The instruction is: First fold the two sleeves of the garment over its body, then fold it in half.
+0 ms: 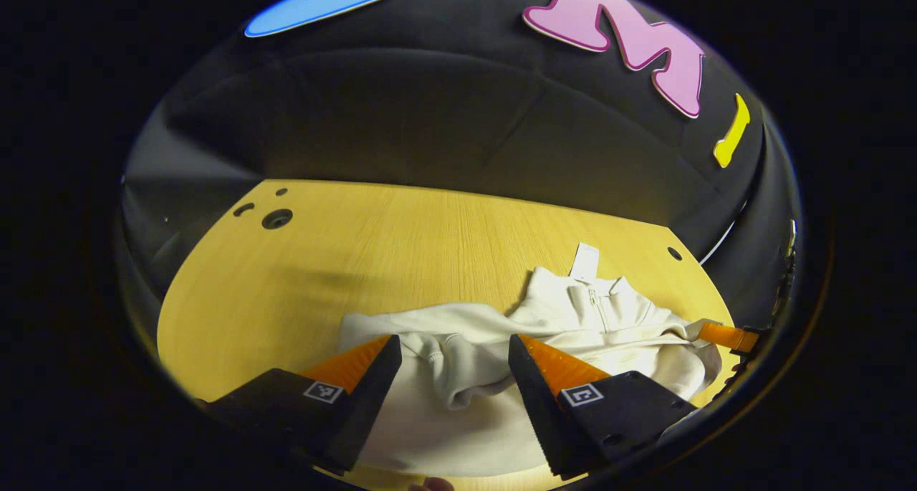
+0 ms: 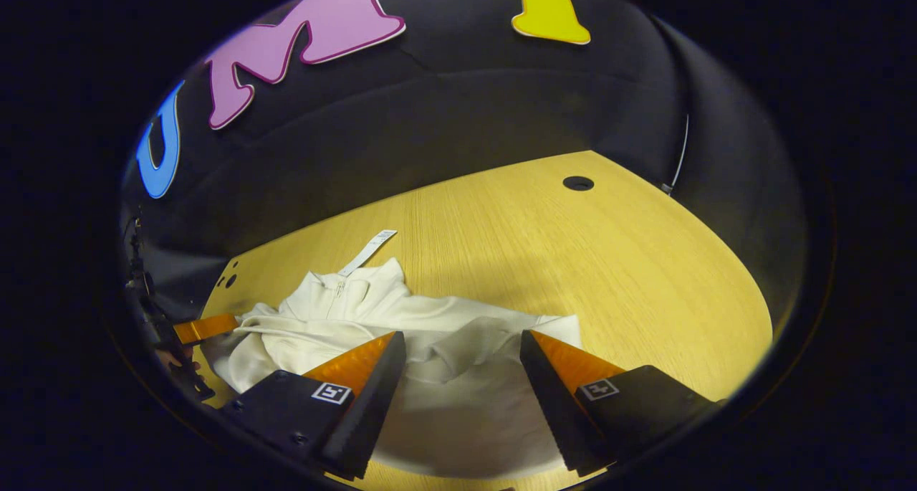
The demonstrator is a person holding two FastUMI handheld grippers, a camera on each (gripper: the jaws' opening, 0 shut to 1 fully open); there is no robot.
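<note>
A cream, soft-fabric garment (image 1: pixel 573 319) with a short zip collar lies rumpled on the yellow wood-grain tabletop (image 1: pixel 401 247), toward its near edge. A white paper tag (image 1: pixel 585 261) sticks out from the collar toward the far edge.

In the left gripper view, the left gripper (image 1: pixel 453 373) hangs over the garment with its 2 fingers set wide apart; cloth shows in the gap between them and neither finger presses on it. A folded sleeve (image 1: pixel 458 376) bunches just ahead of the fingertips. At the right rim of this view, a finger of the other gripper (image 1: pixel 727 335) lies at the edge of the cloth.

In the right gripper view, the right gripper (image 2: pixel 462 373) also stands wide open above the garment (image 2: pixel 344 312), with cream fabric between its fingers. The tag (image 2: pixel 367 251) points away from the collar. A round dark hole (image 2: pixel 577 183) sits near the tabletop's far corner. At the left rim, the other gripper's finger (image 2: pixel 204 327) touches the cloth's side.
</note>
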